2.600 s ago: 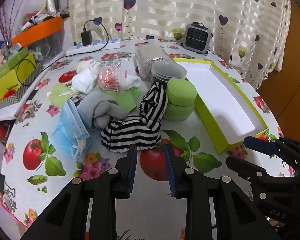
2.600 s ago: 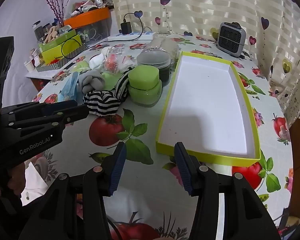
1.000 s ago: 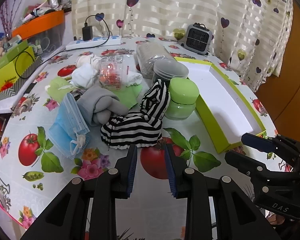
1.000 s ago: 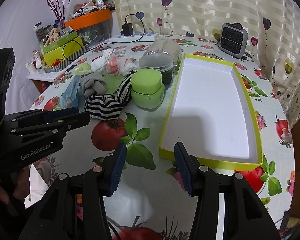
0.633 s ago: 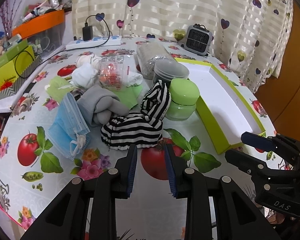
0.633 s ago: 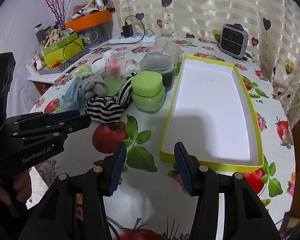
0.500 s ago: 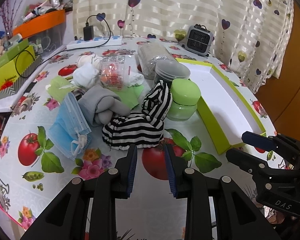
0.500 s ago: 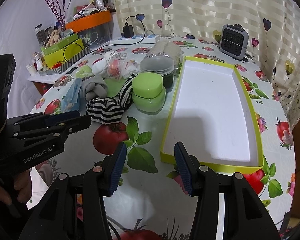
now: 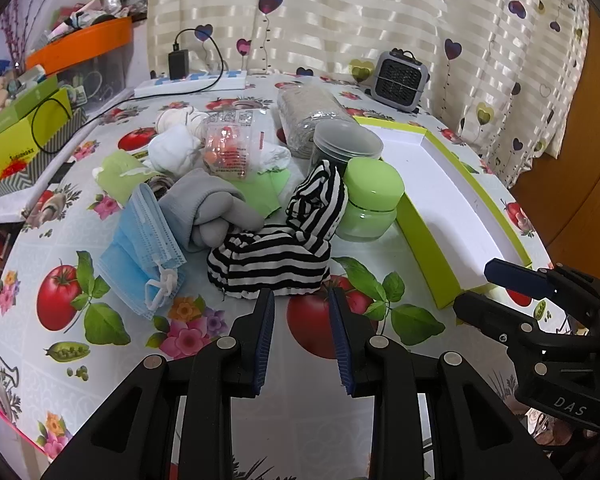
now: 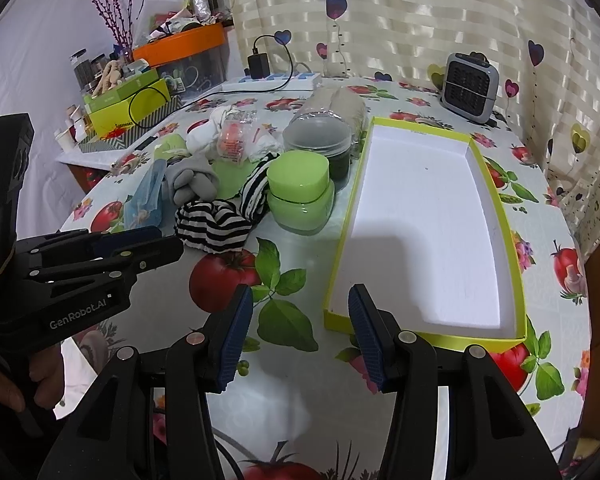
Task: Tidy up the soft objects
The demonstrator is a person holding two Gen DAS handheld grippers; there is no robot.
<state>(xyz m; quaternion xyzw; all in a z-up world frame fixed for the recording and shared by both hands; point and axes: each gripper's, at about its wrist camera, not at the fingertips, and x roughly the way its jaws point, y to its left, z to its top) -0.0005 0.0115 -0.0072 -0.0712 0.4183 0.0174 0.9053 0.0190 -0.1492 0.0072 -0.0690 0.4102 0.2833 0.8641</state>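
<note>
A black-and-white striped cloth (image 9: 276,252) lies on the table just beyond my left gripper (image 9: 301,300), which is open and empty. It also shows in the right wrist view (image 10: 216,224). A knotted grey cloth (image 9: 208,212), a blue face mask (image 9: 140,244) and white socks (image 9: 172,148) lie to its left and behind. A long yellow-green tray with a white inside (image 10: 432,216) sits to the right. My right gripper (image 10: 300,300) is open and empty, at the tray's near left corner.
A green lidded jar (image 9: 374,200), a clear lidded container (image 9: 346,146) and a plastic-wrapped roll (image 9: 308,112) stand between the cloths and the tray. A small grey heater (image 9: 398,80) and a power strip (image 9: 192,80) sit at the back. Boxes (image 9: 20,128) crowd the far left.
Both grippers have crept slightly forward toward the pile and tray. Their jaws have stayed open. Nothing on the table has moved.
</note>
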